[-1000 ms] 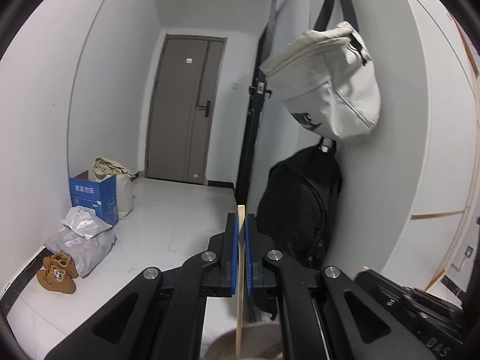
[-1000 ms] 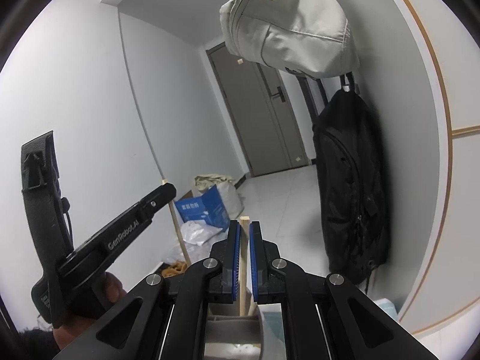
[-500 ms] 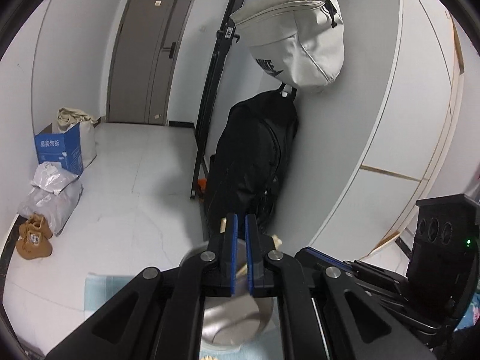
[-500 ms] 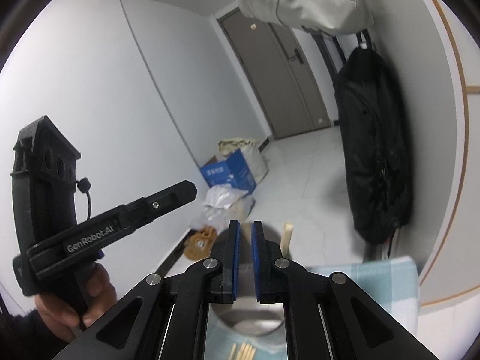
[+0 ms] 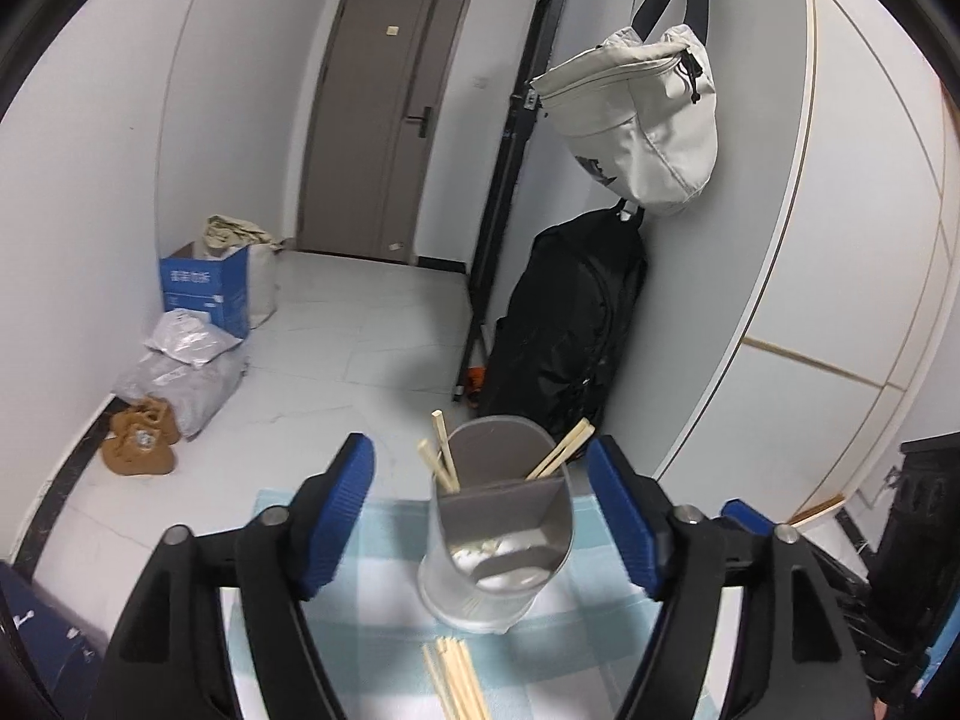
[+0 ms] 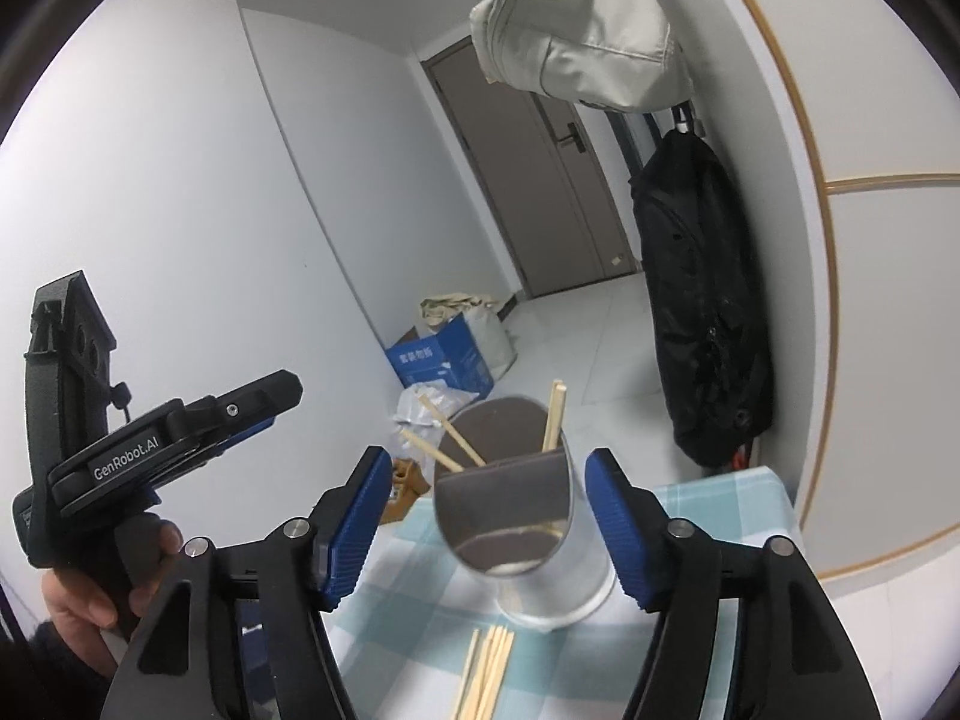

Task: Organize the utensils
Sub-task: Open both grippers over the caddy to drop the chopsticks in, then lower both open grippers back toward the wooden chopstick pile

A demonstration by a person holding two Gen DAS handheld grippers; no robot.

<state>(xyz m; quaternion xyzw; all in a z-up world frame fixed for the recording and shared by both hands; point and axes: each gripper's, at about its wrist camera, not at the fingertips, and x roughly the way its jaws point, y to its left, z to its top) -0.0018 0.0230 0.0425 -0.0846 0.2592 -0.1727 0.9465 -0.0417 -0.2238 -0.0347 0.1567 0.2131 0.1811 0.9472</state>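
On the pale blue-and-white checked cloth [image 5: 372,612] stands a grey cylindrical utensil holder [image 5: 501,534] with an inner divider, upright, with three light wooden chopsticks [image 5: 441,456] leaning out of it: two toward one side of the divider, one toward the other. Just in front of the holder a loose bundle of wooden chopsticks [image 6: 487,669] lies flat on the cloth, its far ends near the holder's base. Both tools frame the holder without touching it. The left gripper [image 5: 480,501] has just been opening, and its blue ribbed pads [image 5: 336,519] now stand wide apart with nothing pressed between them; the holder sits beyond the gap. The right gripper [image 6: 483,510] has likewise just been opening, its blue pads apart and free of any chopstick. From the right wrist view, the left tool shows at the lower left, gripped by a person's hand [image 6: 90,594]. Behind, a grey door [image 5: 384,138] closes the hallway, a beige bag [image 5: 642,114] hangs above a black backpack [image 5: 570,330] on the wall, and a blue cardboard box [image 5: 204,288] sits on the floor.
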